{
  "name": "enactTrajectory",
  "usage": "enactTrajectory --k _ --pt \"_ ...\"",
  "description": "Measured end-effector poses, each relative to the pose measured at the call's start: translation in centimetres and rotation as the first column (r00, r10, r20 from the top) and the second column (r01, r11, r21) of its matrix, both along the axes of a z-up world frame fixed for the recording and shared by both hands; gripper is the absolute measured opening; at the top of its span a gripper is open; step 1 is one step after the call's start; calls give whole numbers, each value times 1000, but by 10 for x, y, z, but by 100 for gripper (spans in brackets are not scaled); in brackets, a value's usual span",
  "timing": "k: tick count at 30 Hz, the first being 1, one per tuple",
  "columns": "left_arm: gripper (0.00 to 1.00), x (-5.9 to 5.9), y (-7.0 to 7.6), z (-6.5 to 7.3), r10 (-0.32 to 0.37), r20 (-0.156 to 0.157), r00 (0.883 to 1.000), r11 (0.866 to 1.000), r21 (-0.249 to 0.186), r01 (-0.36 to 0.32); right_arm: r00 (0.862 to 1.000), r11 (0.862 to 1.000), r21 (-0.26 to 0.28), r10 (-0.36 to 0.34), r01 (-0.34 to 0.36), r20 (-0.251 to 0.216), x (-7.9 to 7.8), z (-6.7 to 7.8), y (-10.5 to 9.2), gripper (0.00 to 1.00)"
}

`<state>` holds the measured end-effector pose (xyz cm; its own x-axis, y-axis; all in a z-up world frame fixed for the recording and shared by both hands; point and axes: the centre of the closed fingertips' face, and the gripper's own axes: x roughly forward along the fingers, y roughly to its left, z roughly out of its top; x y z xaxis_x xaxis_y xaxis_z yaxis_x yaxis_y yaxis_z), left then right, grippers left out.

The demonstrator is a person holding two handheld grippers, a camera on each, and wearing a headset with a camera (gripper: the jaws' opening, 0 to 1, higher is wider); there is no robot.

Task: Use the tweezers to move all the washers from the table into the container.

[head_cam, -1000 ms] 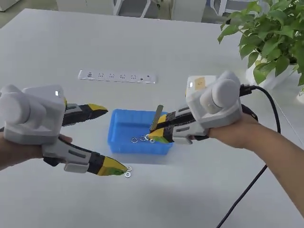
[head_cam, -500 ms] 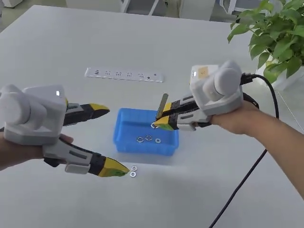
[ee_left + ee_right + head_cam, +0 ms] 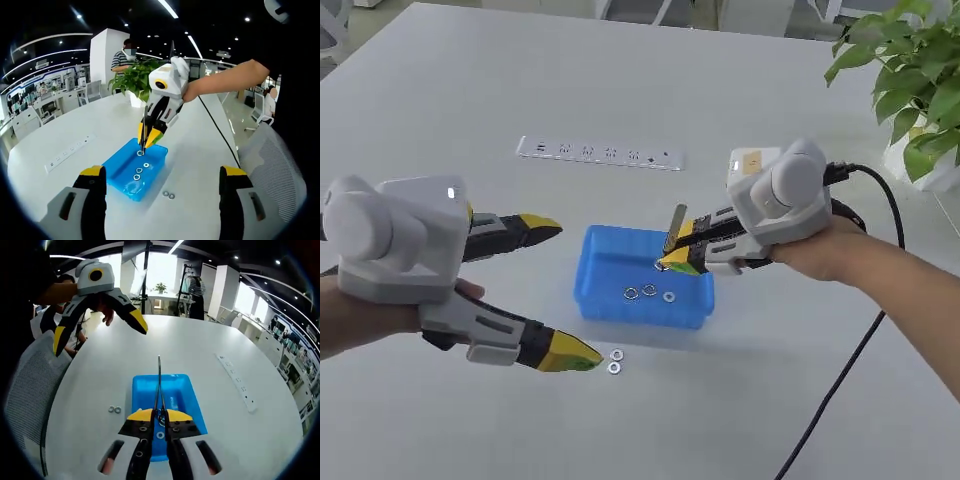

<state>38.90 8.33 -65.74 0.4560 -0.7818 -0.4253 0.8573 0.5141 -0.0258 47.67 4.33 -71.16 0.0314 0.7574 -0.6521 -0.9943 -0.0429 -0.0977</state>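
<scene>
A blue container sits mid-table with three washers on its floor. Two more washers lie on the table just in front of it. My right gripper is shut on grey tweezers, which point down into the container's far right part. A small ring sits at their tip; I cannot tell if it is pinched. My left gripper hovers open left of the container, its lower jaw near the loose washers.
A white power strip lies behind the container. A potted plant stands at the far right. The right gripper's black cable trails over the table's right side. A mesh chair stands near the table edge.
The right gripper has lifted the tweezers' tip slightly off the container floor and back. The left gripper stays open in place. The head camera has shifted, sliding the scene right.
</scene>
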Motion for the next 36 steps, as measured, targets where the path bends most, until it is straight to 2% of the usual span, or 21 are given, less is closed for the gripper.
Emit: enactTrajectory --k 8,16,25,29,36 --pt "99 1 4 -1 9 -13 1000 1000 -14 -9 1000 1000 -22 -8 8 -23 11 -23 -1 9" --pt "99 2 3 -2 9 -20 1000 1000 -18 -9 999 999 -36 -30 29 -38 15 -38 -3 9" --pt "99 5 3 -4 9 -27 1000 1000 -21 -10 998 998 -42 -42 40 -42 16 -48 -2 9" --pt "99 9 1 -5 6 -25 1000 1000 -17 -7 998 998 -52 -37 35 -41 16 -52 -2 9" --pt "94 23 -8 -3 -23 -10 1000 1000 -5 23 998 998 -57 -36 33 -43 15 -57 -5 9"
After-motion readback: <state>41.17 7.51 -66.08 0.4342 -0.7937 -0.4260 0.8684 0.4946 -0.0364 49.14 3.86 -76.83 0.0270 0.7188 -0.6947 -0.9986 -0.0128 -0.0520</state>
